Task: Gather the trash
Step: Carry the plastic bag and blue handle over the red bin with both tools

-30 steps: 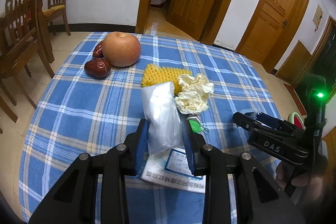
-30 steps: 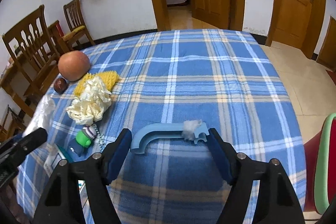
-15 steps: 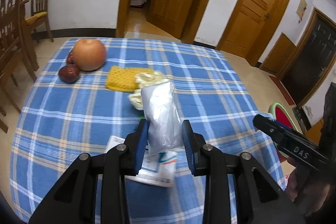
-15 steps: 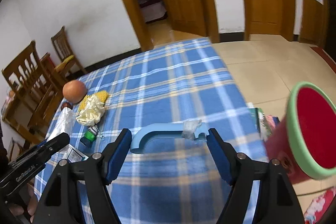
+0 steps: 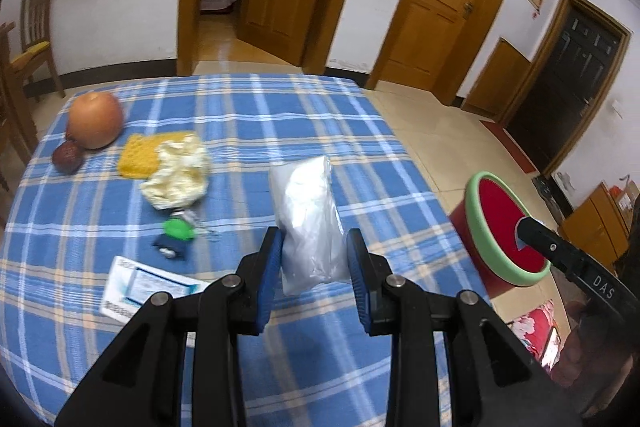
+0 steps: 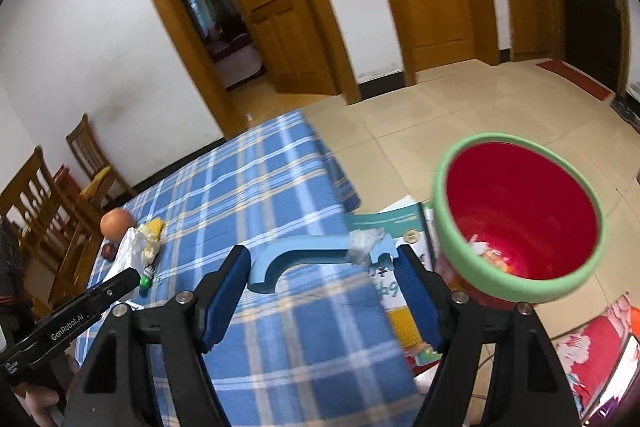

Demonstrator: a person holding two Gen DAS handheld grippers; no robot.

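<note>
As both grippers head binward, each carries trash.
Left gripper (image 5: 314,267) clamps a crinkled clear plastic bag (image 5: 308,215); right gripper (image 6: 324,287) pinches a curved blue plastic piece (image 6: 304,253) endwise beside the green-rimmed red bin (image 6: 516,285).

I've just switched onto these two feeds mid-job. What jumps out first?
The left gripper is shut on a clear plastic bag above the blue checked tablecloth. The right gripper holds a light blue curved plastic piece crosswise, near the red bin with a green rim on the floor beside the table.
</note>
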